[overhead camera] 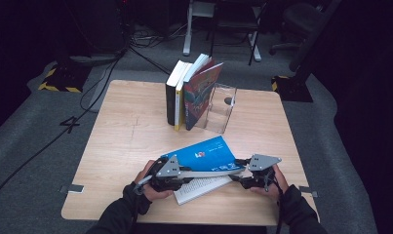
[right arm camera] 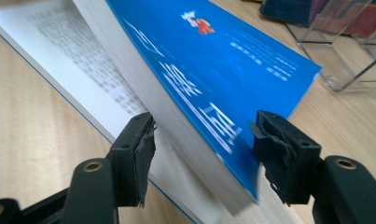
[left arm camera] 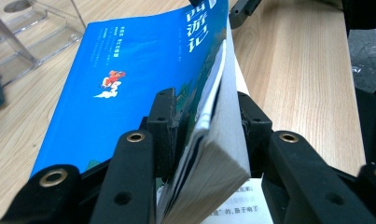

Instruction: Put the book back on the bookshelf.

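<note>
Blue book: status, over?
Left gripper shut on blue book, cover half lifted. Right gripper open astride its edge. Bottom pages flat on table. Nothing blocking.

A: Where does the high view sit?

B: Above the near edge of the table (overhead camera: 121, 141), facing forward and down, far enough back to take in the whole top and the dark floor beyond.

A: And the other two?

B: Each rides on its tongs, low and very close. The left gripper view looks from the near left along the blue book (left arm camera: 129, 79) toward the right; the right gripper view looks from the near right across it to the left and far.

A: What do they share?

B: All three catch that book's cover and the clear stand (overhead camera: 221, 108) behind it.
</note>
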